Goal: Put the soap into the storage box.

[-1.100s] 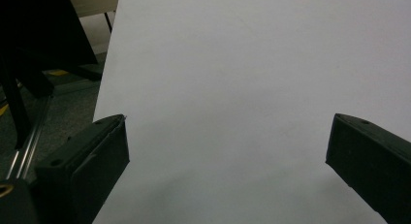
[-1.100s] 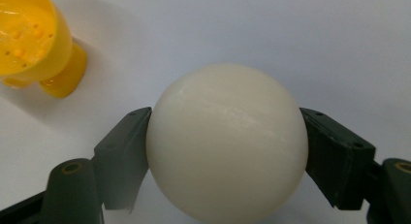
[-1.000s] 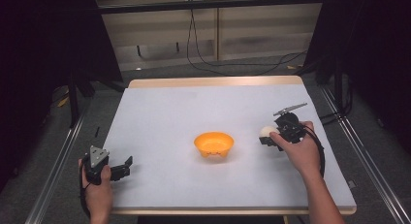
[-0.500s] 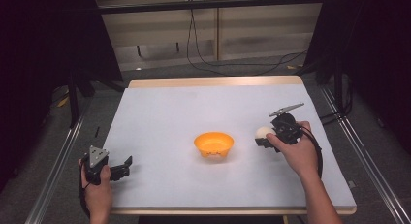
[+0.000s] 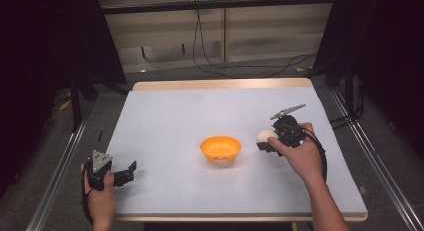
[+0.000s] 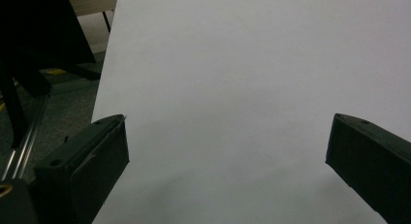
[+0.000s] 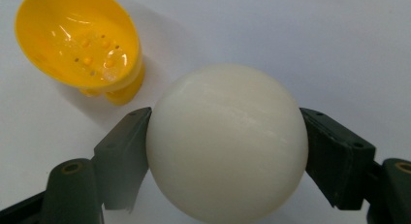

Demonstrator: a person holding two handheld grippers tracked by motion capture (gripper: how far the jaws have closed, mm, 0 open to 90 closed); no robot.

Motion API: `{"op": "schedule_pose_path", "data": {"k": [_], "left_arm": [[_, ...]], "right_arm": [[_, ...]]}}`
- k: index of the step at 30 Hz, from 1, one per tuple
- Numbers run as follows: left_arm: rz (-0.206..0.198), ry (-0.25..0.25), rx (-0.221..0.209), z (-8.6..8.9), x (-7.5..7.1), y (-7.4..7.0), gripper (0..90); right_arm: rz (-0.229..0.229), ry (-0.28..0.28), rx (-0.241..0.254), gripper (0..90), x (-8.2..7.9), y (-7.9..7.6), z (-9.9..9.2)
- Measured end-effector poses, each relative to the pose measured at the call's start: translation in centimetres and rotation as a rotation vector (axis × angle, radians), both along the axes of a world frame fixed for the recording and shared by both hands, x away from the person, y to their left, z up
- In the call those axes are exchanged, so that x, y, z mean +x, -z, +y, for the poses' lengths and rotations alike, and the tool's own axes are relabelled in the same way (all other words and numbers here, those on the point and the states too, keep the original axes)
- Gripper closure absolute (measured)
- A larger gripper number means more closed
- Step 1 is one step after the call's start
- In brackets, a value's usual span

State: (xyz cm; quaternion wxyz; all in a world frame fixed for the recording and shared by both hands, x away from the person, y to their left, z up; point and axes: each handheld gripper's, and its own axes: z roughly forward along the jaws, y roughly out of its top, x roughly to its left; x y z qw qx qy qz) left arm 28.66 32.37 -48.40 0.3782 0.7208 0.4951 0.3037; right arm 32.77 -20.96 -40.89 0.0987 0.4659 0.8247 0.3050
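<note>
The right gripper (image 5: 268, 141) has its two jaws pressed on a white ball (image 7: 227, 141), one jaw on each side, so the ball sits between them and covers the middle of the right gripper view. In the high view this ball (image 5: 264, 136) is at the tip of the gripper, on the side which faces the centre of the table (image 5: 165, 121).

The orange bowl (image 5: 220, 149) stands ahead of this gripper, near it but not touching. In the right gripper view the bowl (image 7: 80, 40) is beyond the ball and off toward the left jaw, with its open side up and nothing inside that I can see. I judge the coming move to be a short carry forward and a little to that side, so that the ball comes over the bowl before the jaws let it go.

The left gripper (image 5: 116, 175) is well apart from the bowl, at the near left corner of the table. Its jaws are spread wide with only bare table between them. The right hand (image 5: 299, 158) is clearly the nearer one to the bowl
</note>
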Motion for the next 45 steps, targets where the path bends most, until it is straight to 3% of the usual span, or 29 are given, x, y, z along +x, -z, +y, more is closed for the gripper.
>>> {"op": "schedule_pose_path", "data": {"k": [15, 19, 45], "left_arm": [[-0.001, -0.005, -0.016, 0.1, 0.0, 0.0, 1.2], [-0.01, -0.013, -0.037, 0.3, 0.0, 0.0, 1.3], [-0.016, -0.015, -0.04, 0.4, -0.1, 0.0, 1.6]], "right_arm": [[-0.023, -0.046, -0.007, 23.7, 0.4, -1.3, 2.2], [-0.022, -0.048, -0.006, 23.7, 0.4, -1.6, 2.5], [-0.009, -0.112, 0.02, 23.7, 1.3, -1.8, 6.2]]}}
